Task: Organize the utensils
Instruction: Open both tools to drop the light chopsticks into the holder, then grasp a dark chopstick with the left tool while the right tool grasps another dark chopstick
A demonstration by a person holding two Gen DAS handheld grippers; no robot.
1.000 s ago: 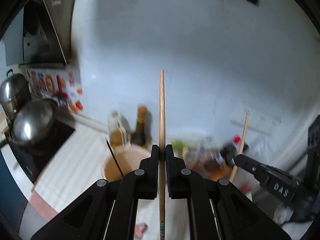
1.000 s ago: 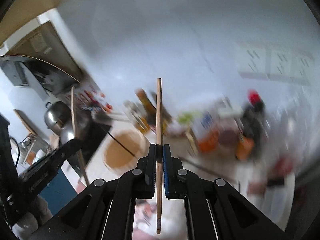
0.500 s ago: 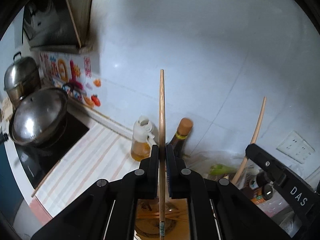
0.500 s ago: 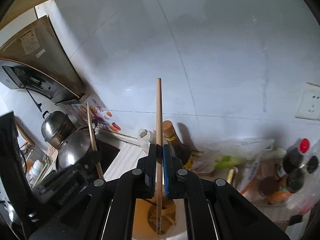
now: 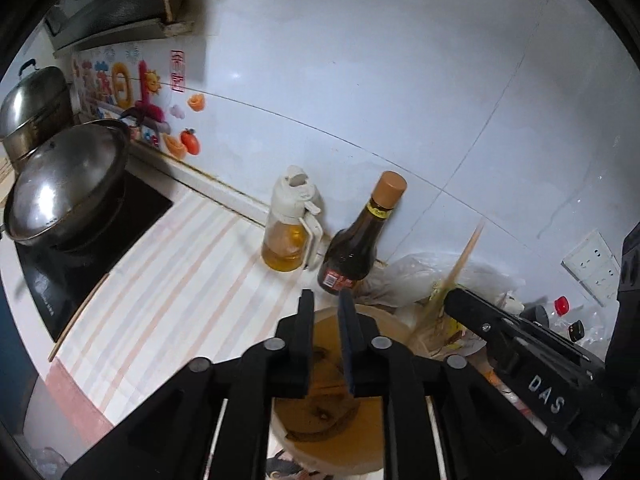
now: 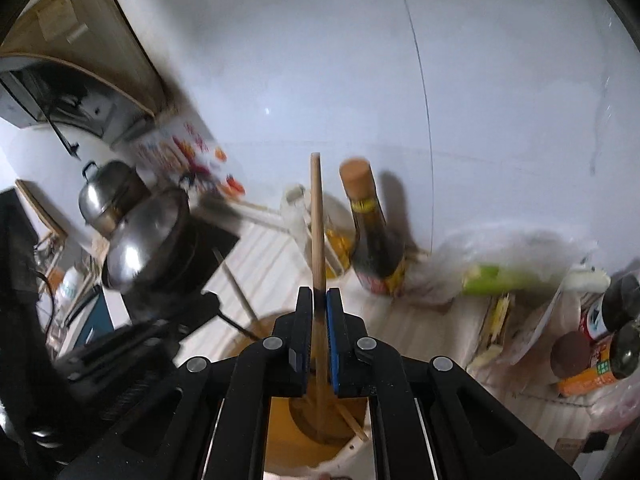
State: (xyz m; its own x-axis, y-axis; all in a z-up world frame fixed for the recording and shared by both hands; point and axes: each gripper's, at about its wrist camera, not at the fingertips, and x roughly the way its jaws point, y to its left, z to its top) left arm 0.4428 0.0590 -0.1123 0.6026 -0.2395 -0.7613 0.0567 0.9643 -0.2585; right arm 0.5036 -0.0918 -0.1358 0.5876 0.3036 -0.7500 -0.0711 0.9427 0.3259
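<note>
My left gripper [image 5: 326,296] hangs over a round beige utensil holder [image 5: 376,314]; its jaws are opening and nothing is between them. Several chopsticks lie at the bottom of the holder [image 6: 352,454]. My right gripper [image 6: 318,294] is over the same holder. Its jaws are opening, and an upright wooden chopstick [image 6: 317,220] stands loose between the pads, its blurred lower end down in the holder. A second light chopstick [image 6: 236,284] leans out of the holder's left side. In the left wrist view the right gripper [image 5: 456,300] shows at the right beside its blurred chopstick [image 5: 460,268].
A lidded wok [image 5: 64,192] sits on a black cooktop at the left, a steel pot [image 5: 32,100] behind it. An oil dispenser [image 5: 290,228] and a dark sauce bottle [image 5: 356,248] stand against the wall just beyond the holder. A plastic bag [image 6: 500,252] and small bottles [image 6: 612,320] crowd the right.
Both grippers came down over the holder. The left jaws opened and the chopstick they held is gone from between them. The right jaws widened slightly around their chopstick.
</note>
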